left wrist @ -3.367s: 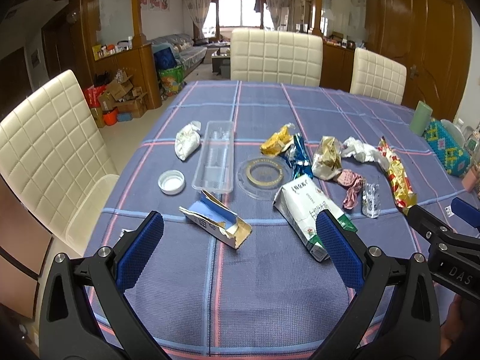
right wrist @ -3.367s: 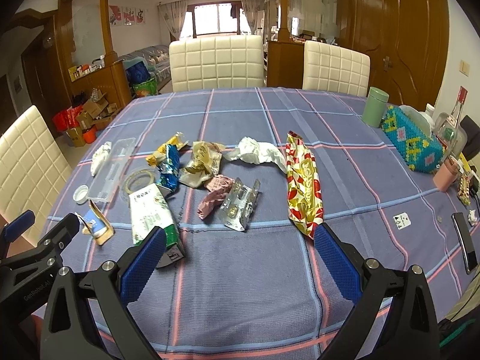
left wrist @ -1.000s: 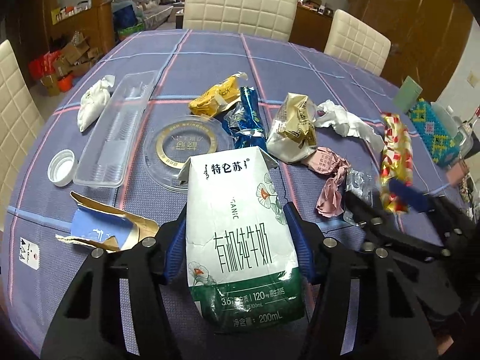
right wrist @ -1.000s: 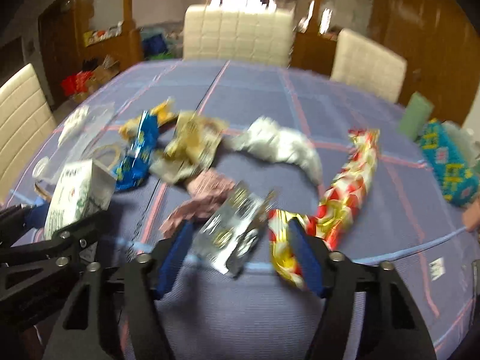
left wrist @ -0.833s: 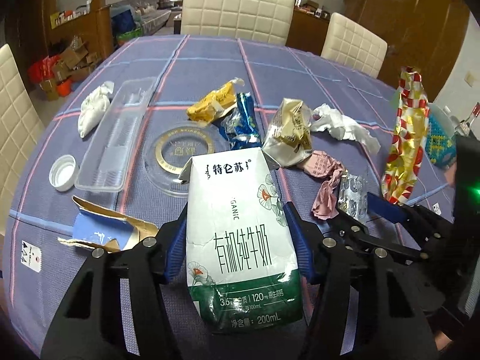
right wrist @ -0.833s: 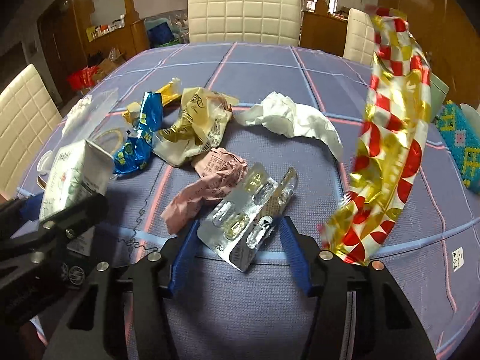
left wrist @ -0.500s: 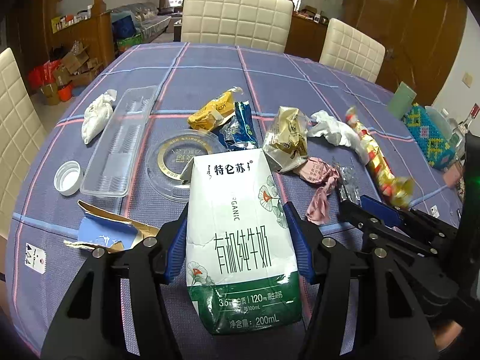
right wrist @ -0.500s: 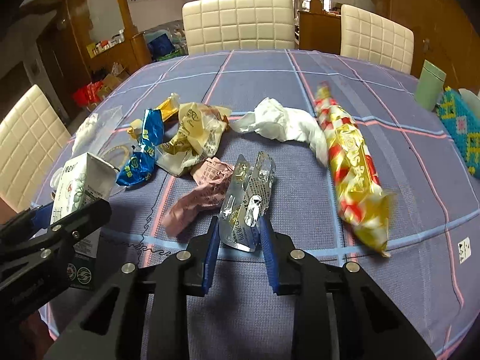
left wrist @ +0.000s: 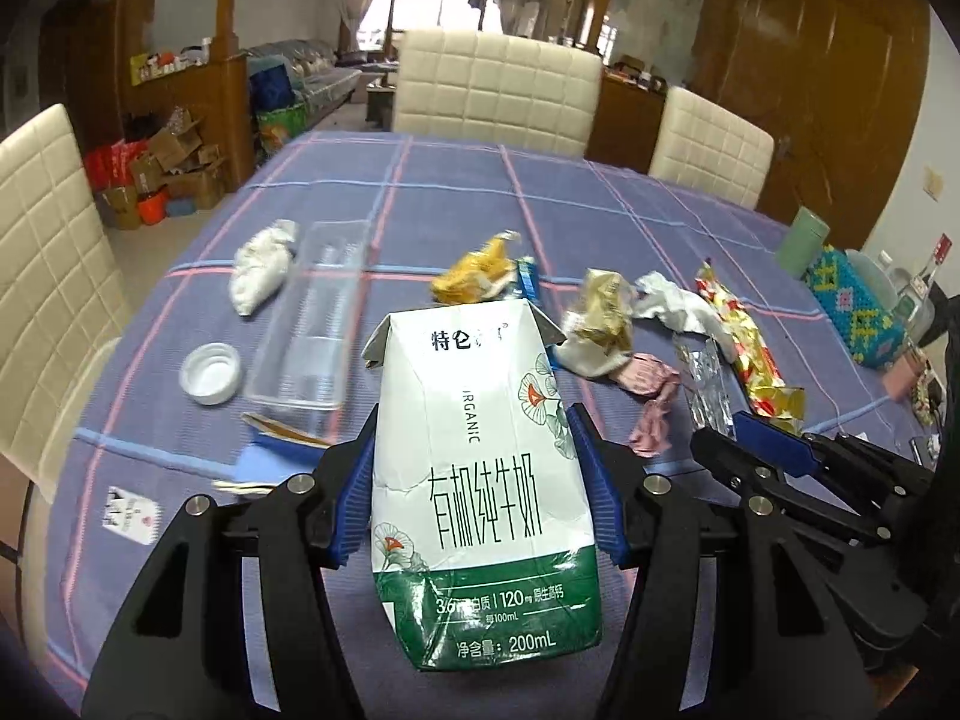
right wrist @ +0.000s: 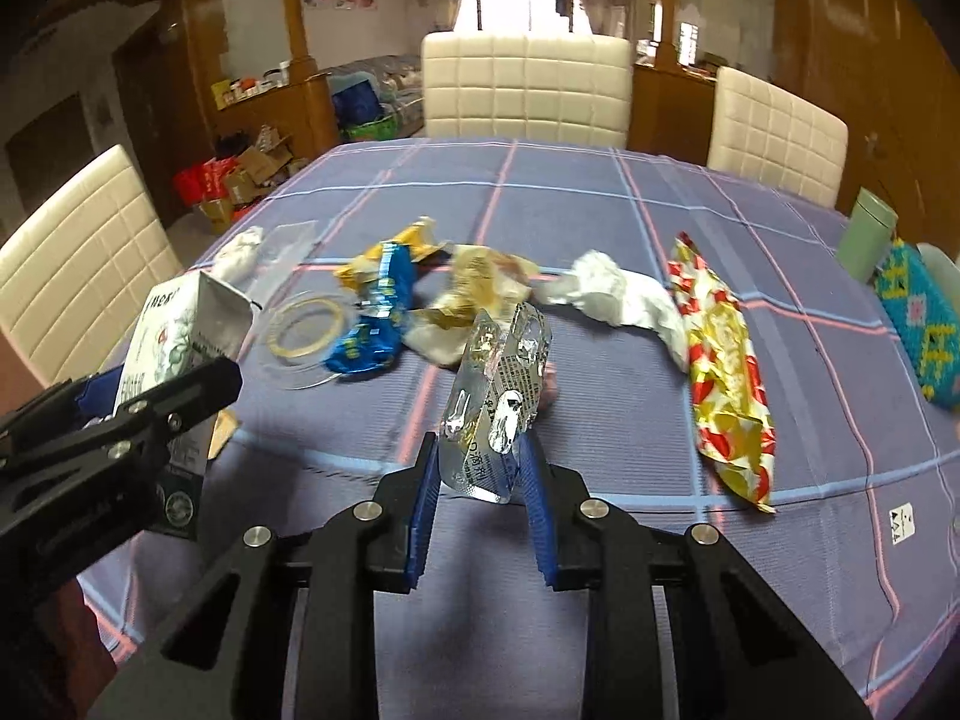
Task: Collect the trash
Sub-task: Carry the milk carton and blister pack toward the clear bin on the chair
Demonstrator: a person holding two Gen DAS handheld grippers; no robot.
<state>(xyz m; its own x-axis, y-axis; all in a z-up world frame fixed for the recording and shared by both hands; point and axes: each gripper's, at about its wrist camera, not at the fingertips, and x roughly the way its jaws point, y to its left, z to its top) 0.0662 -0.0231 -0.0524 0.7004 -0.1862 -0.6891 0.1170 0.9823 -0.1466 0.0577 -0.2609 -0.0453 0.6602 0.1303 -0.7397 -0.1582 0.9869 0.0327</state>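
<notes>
My left gripper (left wrist: 474,486) is shut on a white and green milk carton (left wrist: 480,468), which it holds up off the table. The same carton (right wrist: 174,336) shows at the left of the right wrist view, in that gripper's black fingers. My right gripper (right wrist: 477,495) is shut on a silver blister pack (right wrist: 498,384), folded between its blue pads and lifted above the cloth. The right gripper (left wrist: 774,456) also appears low at the right of the left wrist view.
On the blue checked tablecloth (right wrist: 600,228) lie a red and gold wrapper (right wrist: 720,360), crumpled white paper (right wrist: 624,300), a gold bag (right wrist: 474,288), a blue wrapper (right wrist: 378,312), a clear lid (right wrist: 306,330), a clear tray (left wrist: 318,324), a white cap (left wrist: 210,372) and torn cardboard (left wrist: 270,450). Cream chairs (right wrist: 528,90) ring the table.
Both grippers have risen and drawn back with their loads. The right gripper's jaws closed on the blister pack, folding it. The red and gold wrapper flipped up and dropped back onto the cloth.
</notes>
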